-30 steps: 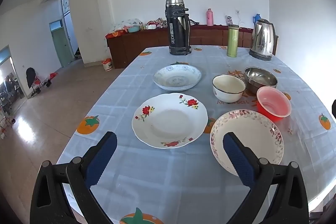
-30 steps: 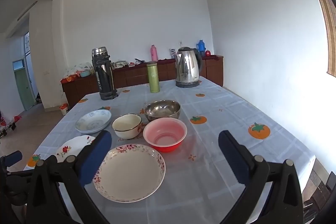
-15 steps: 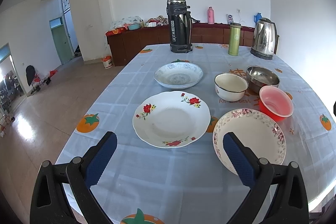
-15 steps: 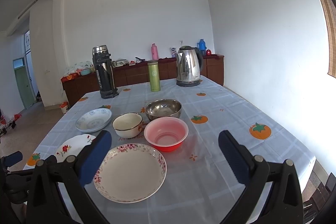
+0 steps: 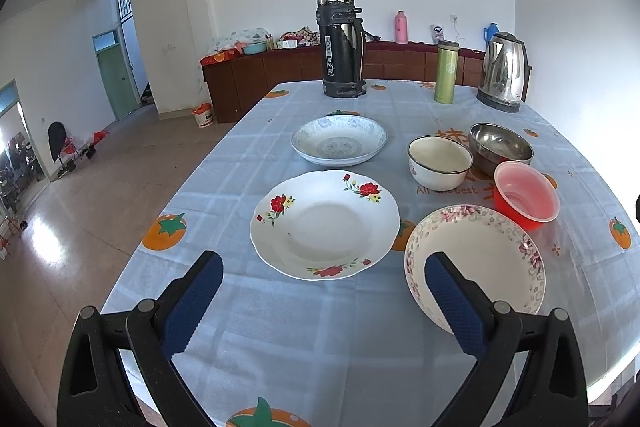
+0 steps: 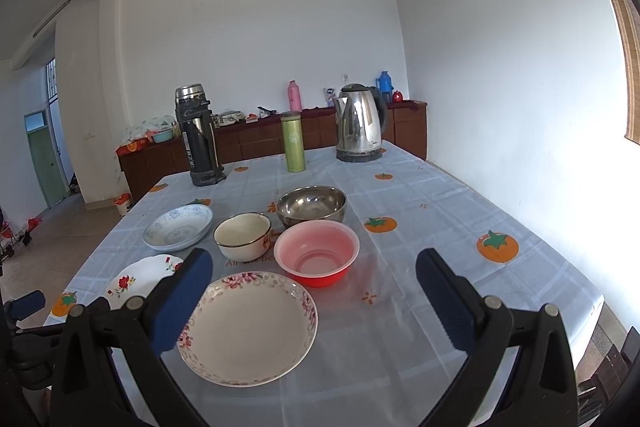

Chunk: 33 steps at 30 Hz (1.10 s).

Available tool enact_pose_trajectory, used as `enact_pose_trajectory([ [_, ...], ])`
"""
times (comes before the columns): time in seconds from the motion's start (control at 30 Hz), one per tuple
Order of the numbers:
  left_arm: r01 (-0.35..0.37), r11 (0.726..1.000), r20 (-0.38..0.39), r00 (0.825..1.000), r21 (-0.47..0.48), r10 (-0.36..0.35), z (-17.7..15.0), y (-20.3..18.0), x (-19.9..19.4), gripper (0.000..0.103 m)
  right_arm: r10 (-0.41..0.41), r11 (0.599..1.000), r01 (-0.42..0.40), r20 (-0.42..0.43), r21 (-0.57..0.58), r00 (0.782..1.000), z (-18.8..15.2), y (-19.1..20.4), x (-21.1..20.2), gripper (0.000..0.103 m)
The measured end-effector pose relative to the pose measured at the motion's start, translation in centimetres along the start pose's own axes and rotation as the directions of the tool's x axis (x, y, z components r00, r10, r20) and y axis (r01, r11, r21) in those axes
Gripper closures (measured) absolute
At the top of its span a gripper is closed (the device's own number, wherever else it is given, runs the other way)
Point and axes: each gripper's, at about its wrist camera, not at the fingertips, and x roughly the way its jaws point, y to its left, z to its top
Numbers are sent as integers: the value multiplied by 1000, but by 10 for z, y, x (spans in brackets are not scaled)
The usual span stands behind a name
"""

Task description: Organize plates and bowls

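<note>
Since the earlier frame little was moved. "All the best" was read beside the enamel bowl. Left gripper and right gripper were held apart over the table, plates before them.

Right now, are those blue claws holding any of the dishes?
No. The left gripper and right gripper are both open and empty, above the table.

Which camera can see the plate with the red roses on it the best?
The left wrist view. There the rose plate lies whole and near the middle, just ahead of the open left gripper. In the right wrist view only part of it peeks out at the left, behind a blue finger of the right gripper.
</note>
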Motion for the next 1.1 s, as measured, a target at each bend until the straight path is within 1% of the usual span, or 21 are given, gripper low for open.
enact_pose_trajectory([
  [0.3,3,1000,-2,1000,-3,-3,-2,1,1,1,1,1000,-1,-1,1,1000,2,-1,0,0],
  [0.53,2,1000,-4,1000,-4,-2,-3,1,1,1,5,1000,-5,-4,-1,1000,-5,2,3,0],
  [1.1,3,1000,-32,999,-13,-3,-7,5,11,1,7,1000,-7,-31,11,1000,-10,0,8,0],
])
